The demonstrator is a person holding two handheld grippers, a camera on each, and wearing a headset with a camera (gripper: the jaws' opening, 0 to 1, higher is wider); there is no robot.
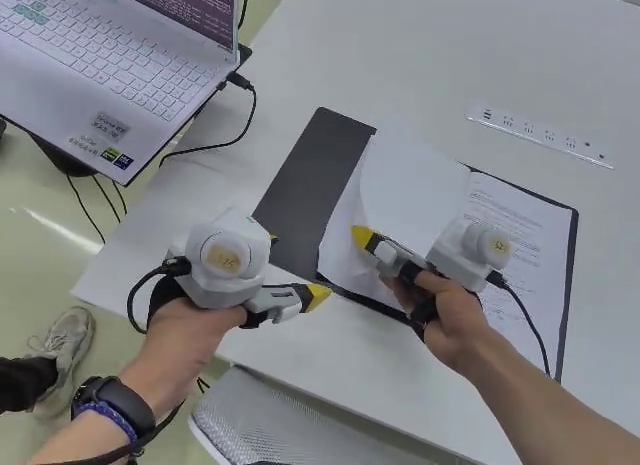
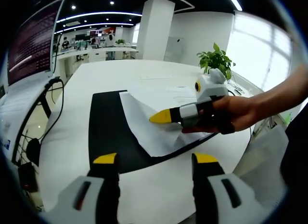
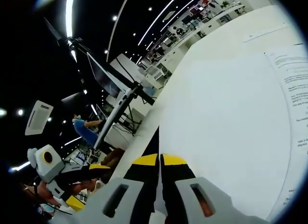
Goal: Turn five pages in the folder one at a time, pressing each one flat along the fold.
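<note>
— Checking the table [image 1: 450, 65]: folder [image 1: 305, 185] lies open, fold [image 1: 340, 215] running away from the person.
— The page [image 1: 410, 185]?
— Lifted, pinched by the right gripper [image 1: 360, 233], jaws closed, right of the fold. Left gripper [image 1: 316, 296], spread and empty, is nearer the fold's near end.

White table [image 1: 420, 45] w/ laptop [image 1: 110, 55] — potted plant [image 2: 216, 62], bright window [image 2: 250, 46], ceiling spots [image 2: 111, 2].

The head view looks down on the folder [image 1: 310, 185]; both gripper views sit close, sharing its lifted page [image 2: 144, 123].
</note>
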